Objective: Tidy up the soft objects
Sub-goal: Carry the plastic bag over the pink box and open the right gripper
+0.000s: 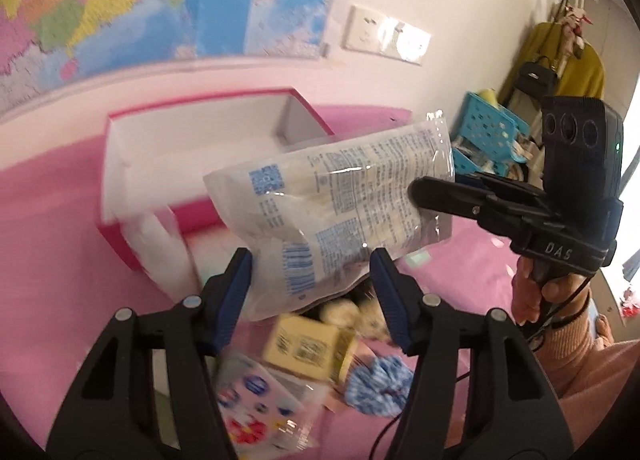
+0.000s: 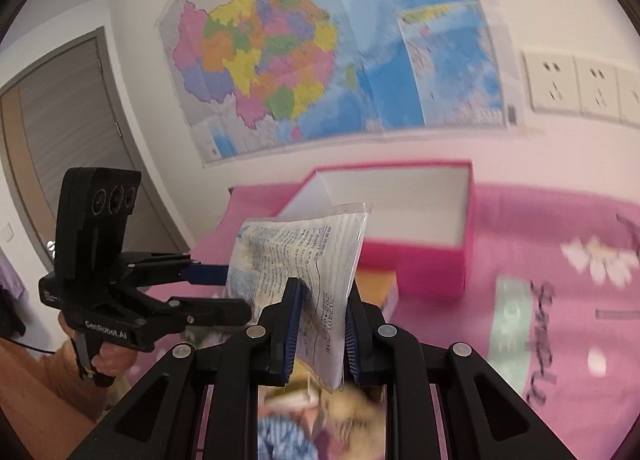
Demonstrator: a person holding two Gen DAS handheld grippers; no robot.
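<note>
A clear plastic pouch (image 1: pixel 340 216) with blue print and white soft contents hangs in the air above a pink bed. My right gripper (image 1: pixel 416 190) is shut on its right edge; in the right wrist view its jaws pinch the pouch (image 2: pixel 304 260) at the lower part (image 2: pixel 320 328). My left gripper (image 1: pixel 312 288) is open, its fingers either side of the pouch's lower corner, not gripping it; it also shows in the right wrist view (image 2: pixel 224 288). Behind stands an open pink box (image 1: pixel 192 148) with white inside, also in the right wrist view (image 2: pixel 400 228).
Below the pouch lie a yellow carton (image 1: pixel 308 344), a blue-white scrunchie (image 1: pixel 378 384), a printed packet (image 1: pixel 260 408), a plush toy (image 1: pixel 348 310) and a white bag (image 1: pixel 160 244). A wall map (image 2: pixel 320 52), sockets (image 2: pixel 580 84), a door (image 2: pixel 60 148) and blue baskets (image 1: pixel 488 128) surround the bed.
</note>
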